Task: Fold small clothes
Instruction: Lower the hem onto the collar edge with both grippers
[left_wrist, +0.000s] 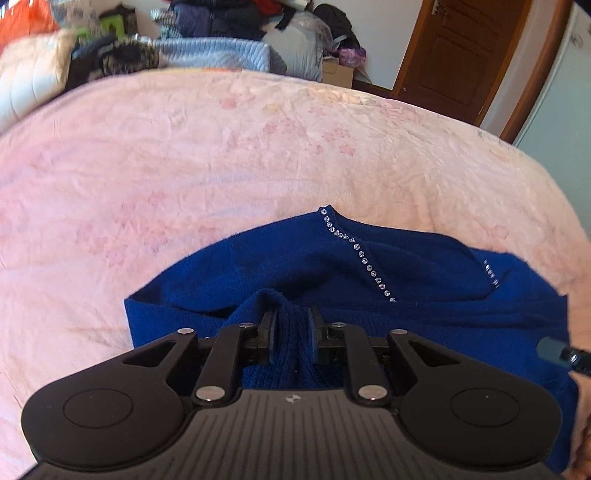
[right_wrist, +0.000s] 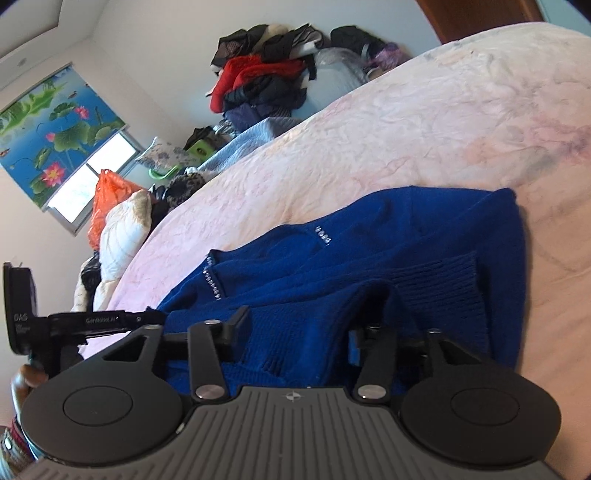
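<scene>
A small royal-blue knit sweater (left_wrist: 332, 273) with a line of rhinestones along its neckline lies partly folded on the pink bedspread (left_wrist: 221, 155). My left gripper (left_wrist: 292, 332) is shut on a ribbed edge of the sweater, which bunches up between its jaws. In the right wrist view the sweater (right_wrist: 369, 251) lies under my right gripper (right_wrist: 299, 332). Its jaws stand wide apart with a ribbed fold of fabric lying between them and over the right finger. The left gripper's body (right_wrist: 92, 321) shows at the left edge of that view.
The pink floral bedspread (right_wrist: 406, 122) stretches away beyond the sweater. A pile of clothes (right_wrist: 266, 81), pillows (right_wrist: 122, 229) and an orange bag (right_wrist: 107, 199) sit along the bed's far side. A brown door (left_wrist: 454, 55) stands at the back right.
</scene>
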